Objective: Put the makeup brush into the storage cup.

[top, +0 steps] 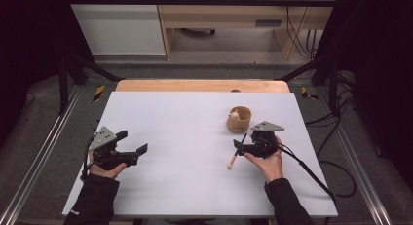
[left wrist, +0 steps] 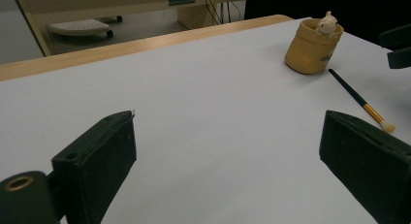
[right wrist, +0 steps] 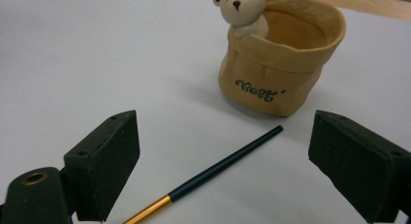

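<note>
Paintbrush [right wrist: 213,178] lies on the white table [top: 185,137] at lower centre of the right gripper view, between the right gripper [right wrist: 223,173]'s parted jaws, untouched, below the bear pot [right wrist: 281,59]; left gripper [left wrist: 228,166], lower left of the high view, gapes empty.

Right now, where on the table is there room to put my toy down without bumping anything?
The wide white stretch between the left gripper and the paintbrush is bare, and so is the far left part of the table. It is crowded on the right, where the bear pot, the paintbrush and the open right gripper sit close together.
</note>
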`<state>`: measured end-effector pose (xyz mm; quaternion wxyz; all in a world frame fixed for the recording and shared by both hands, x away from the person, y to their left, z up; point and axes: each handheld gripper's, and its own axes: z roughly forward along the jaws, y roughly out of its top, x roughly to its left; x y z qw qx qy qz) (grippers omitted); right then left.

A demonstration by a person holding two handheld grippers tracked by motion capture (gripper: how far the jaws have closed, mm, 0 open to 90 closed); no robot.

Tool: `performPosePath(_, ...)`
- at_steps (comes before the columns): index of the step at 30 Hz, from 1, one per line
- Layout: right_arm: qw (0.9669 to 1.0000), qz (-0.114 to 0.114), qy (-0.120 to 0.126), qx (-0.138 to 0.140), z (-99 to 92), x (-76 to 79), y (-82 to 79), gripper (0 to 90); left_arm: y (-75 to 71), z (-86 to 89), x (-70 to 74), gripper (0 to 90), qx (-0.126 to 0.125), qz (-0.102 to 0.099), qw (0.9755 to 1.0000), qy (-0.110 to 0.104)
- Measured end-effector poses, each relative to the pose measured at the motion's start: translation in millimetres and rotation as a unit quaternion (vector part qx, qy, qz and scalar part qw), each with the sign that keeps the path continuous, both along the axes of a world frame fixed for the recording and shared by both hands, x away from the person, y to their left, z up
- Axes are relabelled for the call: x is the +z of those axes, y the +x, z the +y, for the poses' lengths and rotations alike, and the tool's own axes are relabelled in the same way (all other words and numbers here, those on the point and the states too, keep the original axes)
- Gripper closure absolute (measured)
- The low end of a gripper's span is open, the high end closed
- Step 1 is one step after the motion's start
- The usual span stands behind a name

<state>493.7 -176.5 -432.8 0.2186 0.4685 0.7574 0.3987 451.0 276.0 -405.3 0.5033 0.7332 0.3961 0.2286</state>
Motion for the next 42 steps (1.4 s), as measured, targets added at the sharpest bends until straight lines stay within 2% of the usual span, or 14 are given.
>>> performPosePath(15, 0.9990, 0.034, -0.028, 0.008, 12.2, -23.2, 5.7, 14.2, -0.4, -0.1, 0.3, 5.9, 0.000, -0.002, 1.0000, 0.002)
performPosePath(20, 0.9986, 0.044, -0.027, 0.011, 16.4, -29.0, 6.1, 17.1, -0.5, -1.3, 0.0, 5.9, 0.000, -0.002, 1.0000, 0.002)
performPosePath(26, 0.9975, 0.051, -0.046, 0.017, 19.4, -37.5, 7.0, 18.5, -0.6, -1.6, 0.0, 5.9, -0.002, -0.001, 1.0000, 0.005)
performPosePath(34, 0.9961, 0.064, -0.058, 0.020, 22.6, -42.9, 6.0, 23.8, -0.5, -1.8, 0.0, 5.9, -0.002, -0.001, 1.0000, 0.005)
performPosePath(35, 0.9956, 0.063, -0.065, 0.024, 21.9, -43.6, 6.3, 24.4, -0.5, -1.8, -0.1, 5.9, -0.002, -0.001, 1.0000, 0.006)
performPosePath(42, 0.9946, 0.068, -0.073, 0.027, 23.0, -46.3, 5.8, 29.8, -0.7, -1.5, 0.1, 5.9, -0.002, -0.001, 1.0000, 0.005)
